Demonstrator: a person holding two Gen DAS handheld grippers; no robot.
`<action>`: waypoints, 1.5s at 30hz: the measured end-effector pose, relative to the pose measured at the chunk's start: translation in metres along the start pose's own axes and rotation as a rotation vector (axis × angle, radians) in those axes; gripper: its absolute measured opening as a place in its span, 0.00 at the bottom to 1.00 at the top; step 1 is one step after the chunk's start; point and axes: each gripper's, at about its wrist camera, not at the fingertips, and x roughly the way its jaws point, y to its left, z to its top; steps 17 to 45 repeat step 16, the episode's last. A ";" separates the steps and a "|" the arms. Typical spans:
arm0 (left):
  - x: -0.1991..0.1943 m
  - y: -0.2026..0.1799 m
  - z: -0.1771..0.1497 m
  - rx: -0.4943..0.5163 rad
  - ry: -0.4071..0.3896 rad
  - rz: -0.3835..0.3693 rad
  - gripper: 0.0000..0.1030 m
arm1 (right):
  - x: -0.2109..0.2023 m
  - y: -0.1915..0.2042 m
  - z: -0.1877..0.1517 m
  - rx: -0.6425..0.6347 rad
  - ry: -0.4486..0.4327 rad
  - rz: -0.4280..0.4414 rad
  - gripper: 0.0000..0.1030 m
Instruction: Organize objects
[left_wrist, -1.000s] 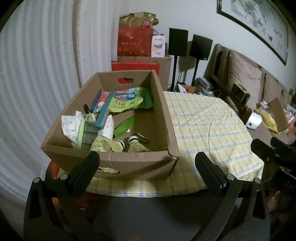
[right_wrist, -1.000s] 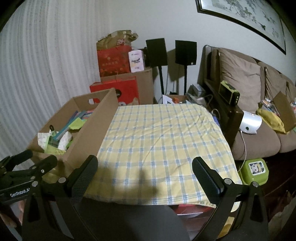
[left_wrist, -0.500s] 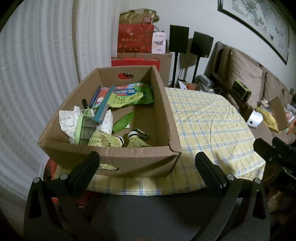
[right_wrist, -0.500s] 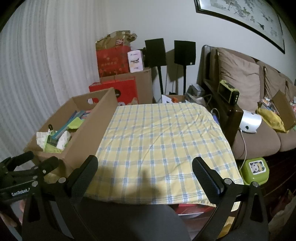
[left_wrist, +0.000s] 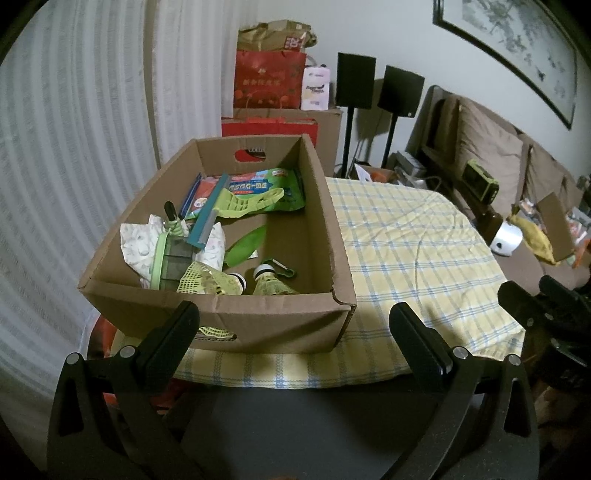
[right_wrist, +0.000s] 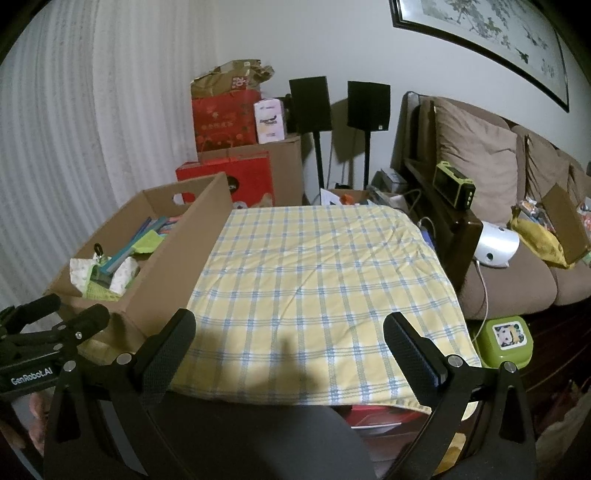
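My left gripper (left_wrist: 293, 325) is wide apart and holds nothing, just before the near wall of the box (left_wrist: 221, 317). My right gripper (right_wrist: 290, 334) is also apart and empty, above the checked cloth (right_wrist: 317, 266). In the box lie two shuttlecocks (left_wrist: 210, 282) and a green packet (left_wrist: 266, 190).

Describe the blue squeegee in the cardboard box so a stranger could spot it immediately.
Find the open cardboard box on the checked tablecloth. Inside, toward its left half, the squeegee lies diagonally across a green snack packet and white tissue pack. It is the only long, flat blue bar there.
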 end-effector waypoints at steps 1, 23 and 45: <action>0.000 0.000 0.000 0.001 0.000 0.001 1.00 | 0.000 0.000 0.000 0.000 0.000 -0.001 1.00; -0.003 -0.002 0.002 0.006 0.004 0.002 1.00 | 0.000 -0.001 0.000 -0.002 -0.001 -0.002 1.00; -0.003 -0.002 0.002 0.006 0.004 0.002 1.00 | 0.000 -0.001 0.000 -0.002 -0.001 -0.002 1.00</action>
